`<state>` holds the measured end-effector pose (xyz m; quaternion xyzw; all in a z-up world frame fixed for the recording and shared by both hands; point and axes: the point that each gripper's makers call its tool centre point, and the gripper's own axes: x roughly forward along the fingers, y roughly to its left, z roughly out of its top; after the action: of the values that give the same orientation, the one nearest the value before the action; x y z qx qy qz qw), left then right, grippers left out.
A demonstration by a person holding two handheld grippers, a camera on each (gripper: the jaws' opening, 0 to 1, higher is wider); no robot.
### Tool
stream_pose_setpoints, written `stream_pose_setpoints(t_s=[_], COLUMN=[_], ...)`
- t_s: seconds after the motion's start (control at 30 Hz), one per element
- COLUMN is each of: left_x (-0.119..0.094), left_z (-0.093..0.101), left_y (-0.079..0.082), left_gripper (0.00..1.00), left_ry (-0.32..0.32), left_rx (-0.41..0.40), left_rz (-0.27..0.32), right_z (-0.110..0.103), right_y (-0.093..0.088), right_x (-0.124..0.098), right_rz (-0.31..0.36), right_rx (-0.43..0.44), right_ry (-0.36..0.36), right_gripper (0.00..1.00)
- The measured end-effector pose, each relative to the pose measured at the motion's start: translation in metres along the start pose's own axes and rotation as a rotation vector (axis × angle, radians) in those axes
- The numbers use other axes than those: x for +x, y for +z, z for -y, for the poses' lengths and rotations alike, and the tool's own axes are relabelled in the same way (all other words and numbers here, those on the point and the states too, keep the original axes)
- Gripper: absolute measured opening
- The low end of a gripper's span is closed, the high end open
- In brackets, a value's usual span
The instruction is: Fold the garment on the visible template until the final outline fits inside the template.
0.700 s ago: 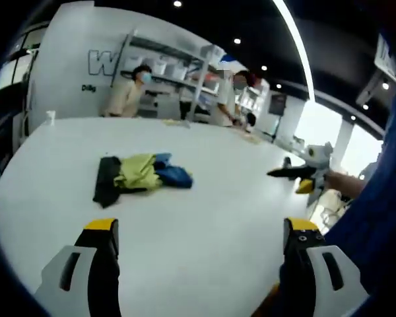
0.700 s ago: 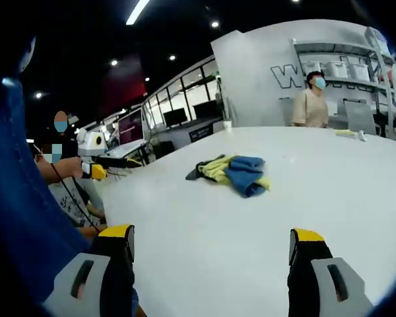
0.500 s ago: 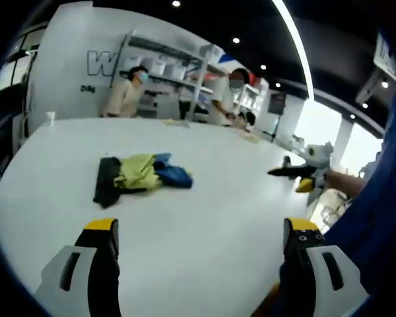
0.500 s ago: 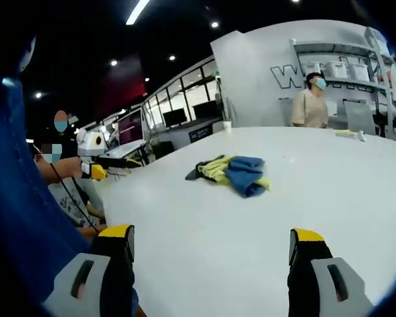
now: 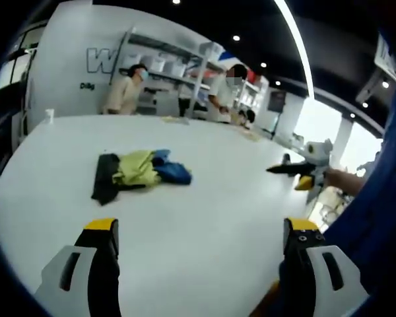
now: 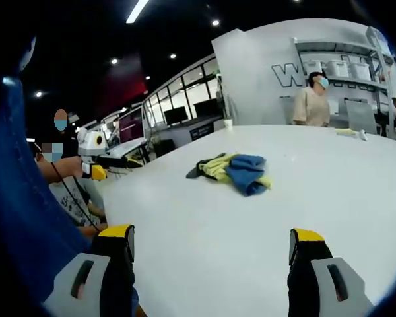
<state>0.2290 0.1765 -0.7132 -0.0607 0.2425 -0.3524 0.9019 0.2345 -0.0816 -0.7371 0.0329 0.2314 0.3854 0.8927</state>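
I see one broad white bench (image 5: 204, 198) (image 6: 303, 211) carrying everything. On it lies one crumpled garment of yellow, blue and black cloth (image 5: 137, 172) (image 6: 234, 170), bunched in a heap well ahead of both tools, touching neither. No template outline is clear to me on the surface. Two people stand at the far edge by the shelving: one in a beige top (image 5: 124, 92) (image 6: 310, 102), one in white (image 5: 223, 92). My left gripper (image 5: 201, 231) has its jaws spread wide, holding nothing; my right gripper (image 6: 211, 236) likewise gapes wide, holding nothing, above bare bench.
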Motion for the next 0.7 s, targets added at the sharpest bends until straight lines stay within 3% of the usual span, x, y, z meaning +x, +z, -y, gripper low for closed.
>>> stream_pose_setpoints(t_s=[0.7], left_x=[0.0019], left_z=[-0.0028], left_y=[-0.0024], left_gripper=[0.99], left_ry=[0.001], left_rx=[-0.001], left_rz=[-0.005], right_z=[0.0017], right_y=[-0.0014], right_x=[0.0011], right_rz=[-0.003], right_rx=[0.006], right_ry=[0.003], right_gripper=[0.99])
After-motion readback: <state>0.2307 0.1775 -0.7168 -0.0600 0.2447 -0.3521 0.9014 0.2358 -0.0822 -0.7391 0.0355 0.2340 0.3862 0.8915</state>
